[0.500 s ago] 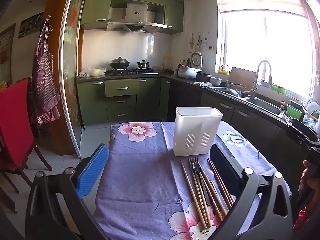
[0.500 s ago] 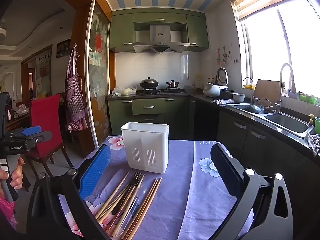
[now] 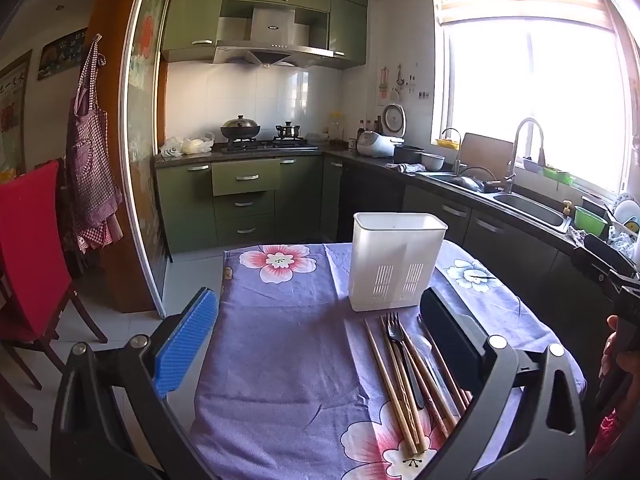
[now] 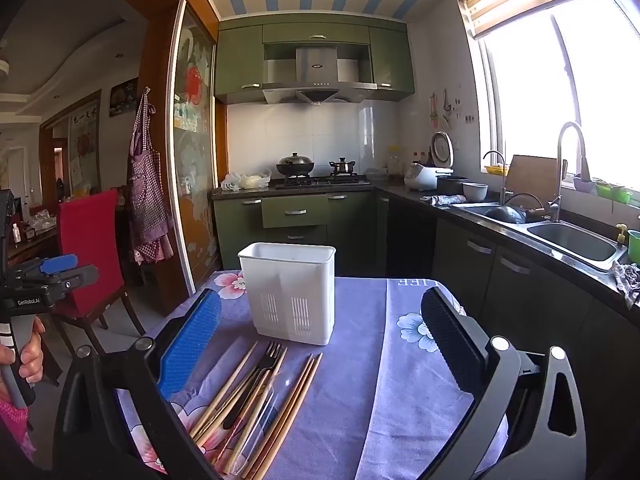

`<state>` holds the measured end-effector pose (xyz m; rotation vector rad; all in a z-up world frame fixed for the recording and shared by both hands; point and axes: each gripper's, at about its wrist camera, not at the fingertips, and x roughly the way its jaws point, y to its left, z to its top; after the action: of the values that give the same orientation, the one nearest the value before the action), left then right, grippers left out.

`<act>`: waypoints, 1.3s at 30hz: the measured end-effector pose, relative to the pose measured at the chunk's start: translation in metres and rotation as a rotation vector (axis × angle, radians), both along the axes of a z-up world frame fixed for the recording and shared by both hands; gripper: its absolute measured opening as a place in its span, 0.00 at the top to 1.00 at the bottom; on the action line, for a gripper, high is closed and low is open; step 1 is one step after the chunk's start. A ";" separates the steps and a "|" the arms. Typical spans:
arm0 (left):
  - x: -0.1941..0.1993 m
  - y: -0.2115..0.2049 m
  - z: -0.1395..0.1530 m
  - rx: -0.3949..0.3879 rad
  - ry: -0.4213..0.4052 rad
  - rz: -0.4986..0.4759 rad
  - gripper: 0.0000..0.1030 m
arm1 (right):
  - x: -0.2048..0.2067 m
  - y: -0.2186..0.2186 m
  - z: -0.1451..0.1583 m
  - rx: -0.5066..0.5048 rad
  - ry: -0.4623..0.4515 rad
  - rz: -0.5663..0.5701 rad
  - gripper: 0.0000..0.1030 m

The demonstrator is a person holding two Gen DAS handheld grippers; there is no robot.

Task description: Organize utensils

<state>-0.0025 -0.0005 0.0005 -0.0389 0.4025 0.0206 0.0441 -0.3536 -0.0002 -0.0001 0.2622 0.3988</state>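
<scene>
Both my grippers gape wide, empty. Utensil bundle (image 4: 256,404) lies lengthwise ahead, beneath right gripper (image 4: 320,344)'s left finger; left gripper (image 3: 320,344) sits farther off.

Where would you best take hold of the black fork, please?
Grip the fork on its handle, from above, jaws across its width. It lies flat on the chopsticks, tines toward the holder, so the slim handle is the easiest part to pinch.

Table (image 3: 280,360) in floral cloth, white holder (image 3: 394,262), chopsticks (image 3: 390,384), fork (image 3: 400,344)
</scene>
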 end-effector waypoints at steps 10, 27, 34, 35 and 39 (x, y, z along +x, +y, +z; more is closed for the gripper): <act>-0.002 0.004 -0.004 -0.004 -0.003 0.005 0.06 | 0.000 -0.001 0.001 0.006 0.007 0.002 0.04; -0.004 0.005 -0.008 -0.006 0.003 0.001 0.06 | 0.002 -0.003 0.000 0.015 0.023 0.000 0.04; -0.002 0.004 -0.009 -0.005 0.008 0.000 0.06 | 0.002 -0.004 0.001 0.014 0.025 -0.001 0.04; -0.002 0.004 -0.009 -0.004 0.009 0.000 0.06 | 0.002 -0.004 0.001 0.016 0.025 -0.001 0.04; -0.002 0.004 -0.010 -0.005 0.012 -0.002 0.06 | 0.001 -0.004 0.000 0.014 0.026 -0.002 0.04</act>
<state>-0.0046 0.0034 -0.0099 -0.0433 0.4141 0.0174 0.0456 -0.3572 -0.0005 0.0186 0.2846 0.3990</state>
